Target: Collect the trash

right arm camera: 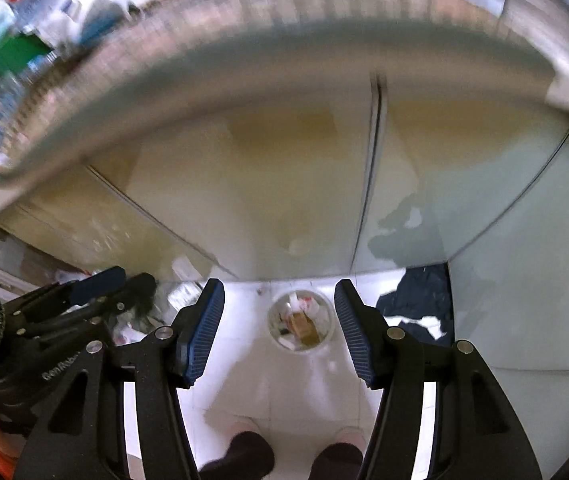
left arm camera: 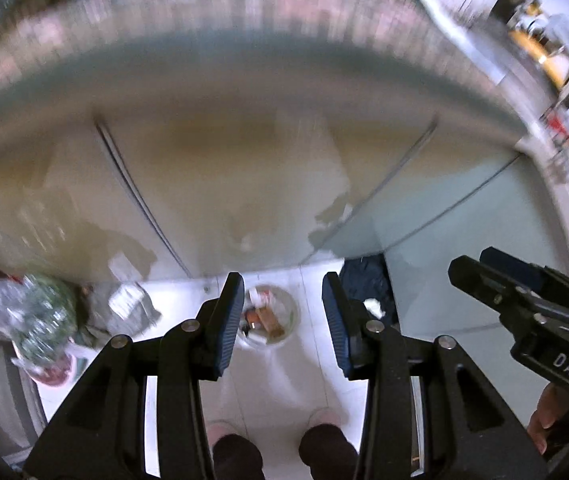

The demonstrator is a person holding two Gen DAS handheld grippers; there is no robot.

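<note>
I am holding both grippers above the small round white bin [left arm camera: 270,316] on the white tiled floor [left arm camera: 268,376], looking down at it between my fingers. My left gripper [left arm camera: 282,316] and right gripper [right arm camera: 278,330] are both spread open and carrying nothing. The bin is already holding cardboard and paper scraps, so some collecting looks done. A clear crinkled plastic bag [left arm camera: 32,316] and a dark blue bag [left arm camera: 368,280] are lying beside it, possibly left to gather.

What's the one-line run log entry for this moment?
left gripper open, empty | right gripper open, empty | trash bin on floor, holds trash
</note>
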